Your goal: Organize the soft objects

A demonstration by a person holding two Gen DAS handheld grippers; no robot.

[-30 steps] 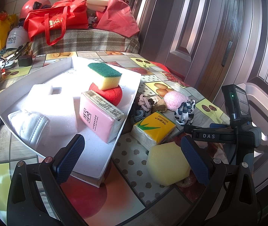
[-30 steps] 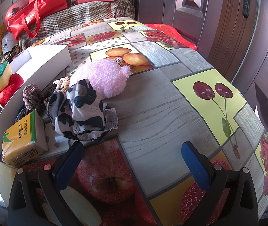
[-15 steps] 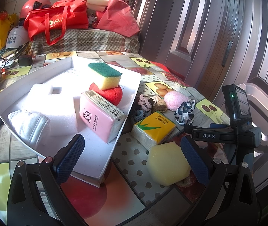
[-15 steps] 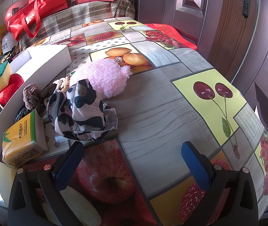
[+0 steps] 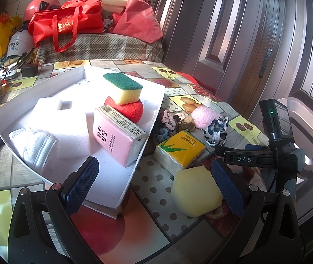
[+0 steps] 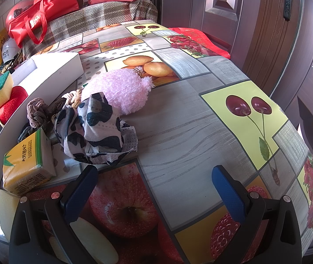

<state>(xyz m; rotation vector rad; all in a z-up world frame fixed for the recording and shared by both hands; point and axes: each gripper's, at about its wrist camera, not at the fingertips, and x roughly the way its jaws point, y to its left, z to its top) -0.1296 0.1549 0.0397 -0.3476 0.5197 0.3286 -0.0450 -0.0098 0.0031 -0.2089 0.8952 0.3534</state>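
White card walls the tray [image 5: 112,194] that fills the left wrist view ahead of the left gripper [image 5: 154,187], whose blue pads stand wide apart with nothing between them. Inside the tray, beyond the left pad, lie a pink tissue pack [image 5: 116,142], a red sponge [image 5: 130,110] with a green-topped yellow sponge [image 5: 124,89] on it, white foam [image 5: 59,118] and a folded white mask [image 5: 35,147]. Just inside the right pad a pale yellow sponge [image 5: 195,194] sits on the table; beyond it are a yellow tissue pack [image 5: 181,148] and, farther off, knotted hair ties [image 5: 169,121].

In the right wrist view the right gripper [image 6: 154,189] is equally wide and empty, low over the tablecloth [image 6: 200,132]. A black-and-white patterned cloth [image 6: 94,132] lies just ahead of its left pad, leaning against a pink fluffy ball [image 6: 121,92]; it seems to cover a second mask, though the folds make that uncertain.

The step in hand is probably picking up the next loose item. For the cloth, shift the right gripper leftward so the bundle sits between the pads, close on its thick middle rather than a loose edge, and lift clear before crossing the tray wall.
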